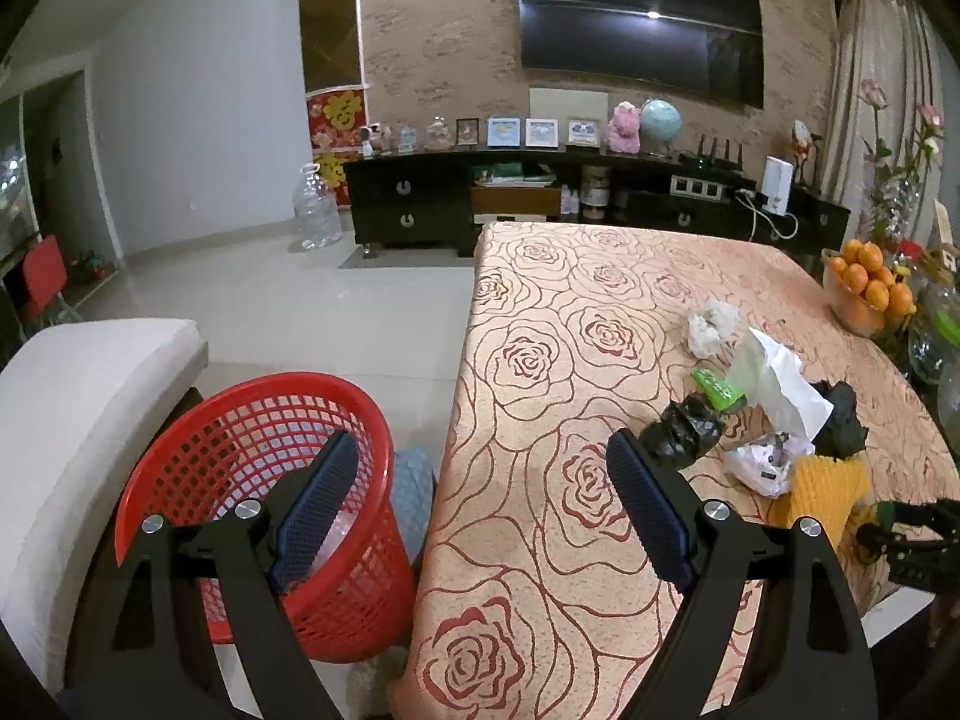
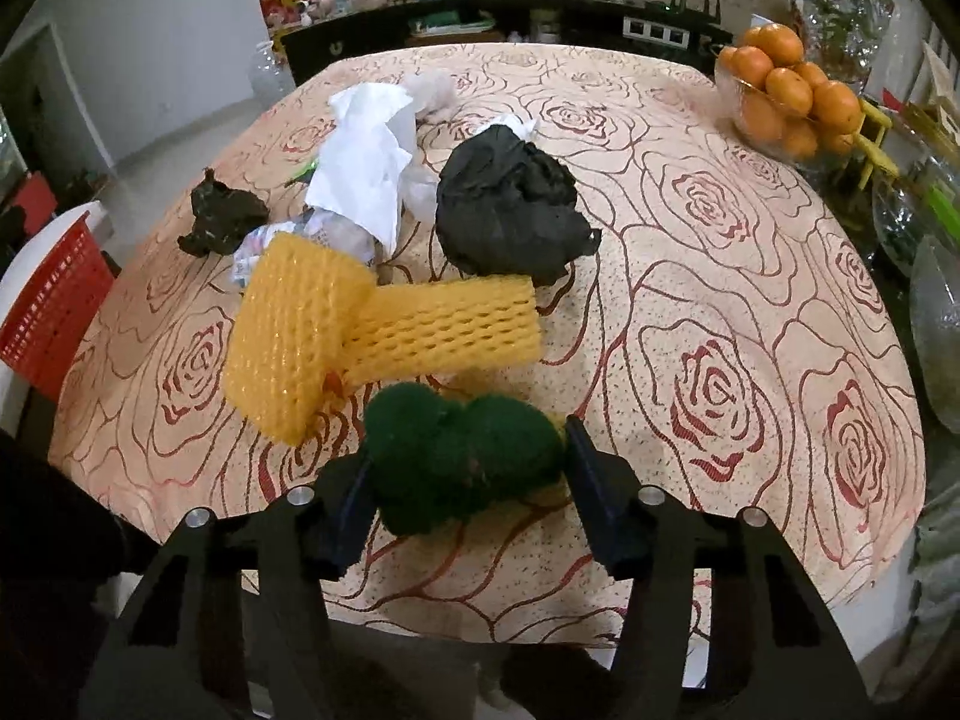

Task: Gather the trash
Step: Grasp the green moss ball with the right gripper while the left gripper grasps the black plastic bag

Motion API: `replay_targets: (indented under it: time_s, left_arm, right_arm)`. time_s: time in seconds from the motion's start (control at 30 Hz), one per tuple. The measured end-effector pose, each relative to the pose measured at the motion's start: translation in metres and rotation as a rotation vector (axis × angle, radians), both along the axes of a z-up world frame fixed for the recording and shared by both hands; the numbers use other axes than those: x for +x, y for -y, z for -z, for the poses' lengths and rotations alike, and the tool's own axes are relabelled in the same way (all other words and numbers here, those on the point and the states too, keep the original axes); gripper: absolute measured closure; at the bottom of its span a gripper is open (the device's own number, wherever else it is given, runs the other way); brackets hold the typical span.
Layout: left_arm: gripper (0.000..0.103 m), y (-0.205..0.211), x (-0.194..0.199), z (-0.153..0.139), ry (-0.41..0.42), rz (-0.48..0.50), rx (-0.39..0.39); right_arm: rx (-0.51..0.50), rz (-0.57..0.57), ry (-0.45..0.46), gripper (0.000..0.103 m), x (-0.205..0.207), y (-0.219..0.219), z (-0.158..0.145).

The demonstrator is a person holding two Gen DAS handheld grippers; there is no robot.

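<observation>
**Green scourer clamped, basket waiting at table's left**

Nearest in the right wrist view: right gripper closed on a dark green fuzzy scouring pad, both finger pads pressed into its bunched, woolly sides, just above the rose-patterned tablecloth. Just beyond, two yellow foam fruit nets, honeycomb-meshed and tubular, one propped up at left, one lying flat to the right, touching each other. Farther back, a large crumpled black plastic bag, lumpy and matte; to its left a white crumpled paper sheet over a printed plastic wrapper, and a small black plastic wad at far left. At the far right edge, a clear glass bowl heaped with oranges.

Nearest in the left wrist view: left gripper spread wide, nothing between its ribbed blue pads, held over the table's left edge. Below at near left, a red plastic lattice waste basket on the floor beside the table, with something pale and clear at its bottom, too blurred to name. Left of that, a white cushioned seat. On the table farther off, a green wrapper and a white crumpled tissue ball. Far against the wall, a dark TV cabinet and a clear water jug standing on the floor.
</observation>
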State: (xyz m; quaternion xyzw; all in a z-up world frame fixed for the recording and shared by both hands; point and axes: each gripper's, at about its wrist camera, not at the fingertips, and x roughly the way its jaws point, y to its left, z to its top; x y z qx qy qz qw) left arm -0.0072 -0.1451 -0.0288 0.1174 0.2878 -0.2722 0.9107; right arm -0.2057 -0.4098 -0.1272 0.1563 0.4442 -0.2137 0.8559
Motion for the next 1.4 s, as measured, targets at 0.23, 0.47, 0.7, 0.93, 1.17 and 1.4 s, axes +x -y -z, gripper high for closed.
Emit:
replay_targets:
  time_s: [0.23,0.47,0.7,0.93,1.17,1.4]
  left_arm:
    - [0.021,0.018,-0.004,0.007,-0.026,0.061,-0.001]
    - [0.021,0.055,-0.012,0.022,-0.036,0.159,0.052]
    - [0.021,0.088,-0.014,0.041,-0.046,0.221,0.119]
    - [0.018,0.127,-0.001,0.063,-0.085,0.266,0.142]
    - [0.019,0.158,0.014,0.086,-0.128,0.303,0.163]
    - [0.058,0.168,0.027,0.102,-0.211,0.316,0.14]
  right_arm:
    - [-0.018,0.048,0.085,0.049,-0.006,0.01,-0.023]
    - [-0.075,0.046,0.143,0.049,0.012,0.021,-0.055]
    - [-0.098,-0.004,0.193,0.049,0.05,0.032,-0.083]
    - [-0.095,-0.009,0.24,0.049,0.073,0.044,-0.099]
    - [-0.058,-0.001,0.258,0.049,0.068,0.045,-0.099]
    - [-0.035,0.028,0.253,0.049,0.063,0.049,-0.092]
